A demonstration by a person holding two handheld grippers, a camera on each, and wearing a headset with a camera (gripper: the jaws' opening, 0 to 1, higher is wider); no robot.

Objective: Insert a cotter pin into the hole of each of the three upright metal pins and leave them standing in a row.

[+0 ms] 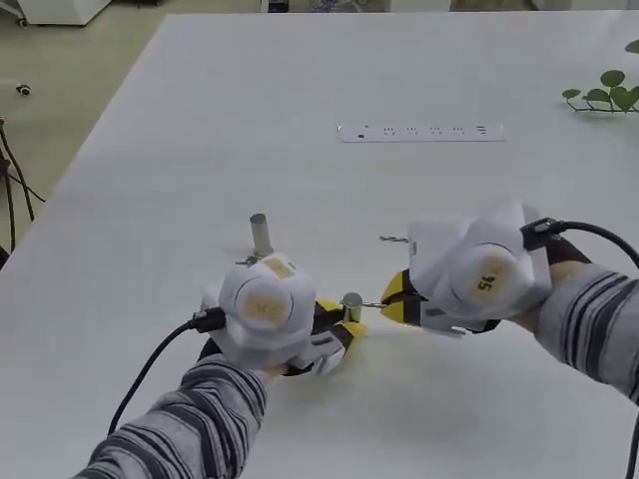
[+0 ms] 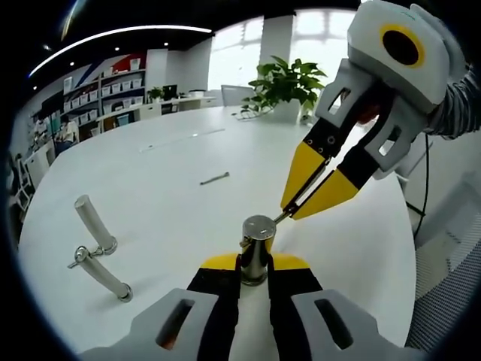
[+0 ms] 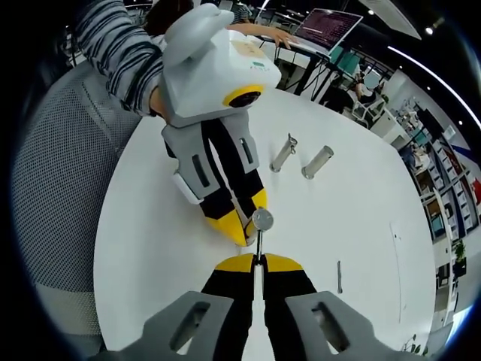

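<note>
My left tongs [image 2: 255, 263] clamp the upright metal pin [image 2: 258, 229]; my right tongs [image 3: 258, 262] pinch a cotter pin [image 3: 258, 244] at its top.

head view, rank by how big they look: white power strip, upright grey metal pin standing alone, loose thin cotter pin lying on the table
1. white power strip, largest though farthest from the camera
2. upright grey metal pin
3. loose thin cotter pin, smallest, at about the metal pin's distance

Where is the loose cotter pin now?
In the head view the loose cotter pin lies on the table just beyond the right tongs, toward the power strip.
</note>
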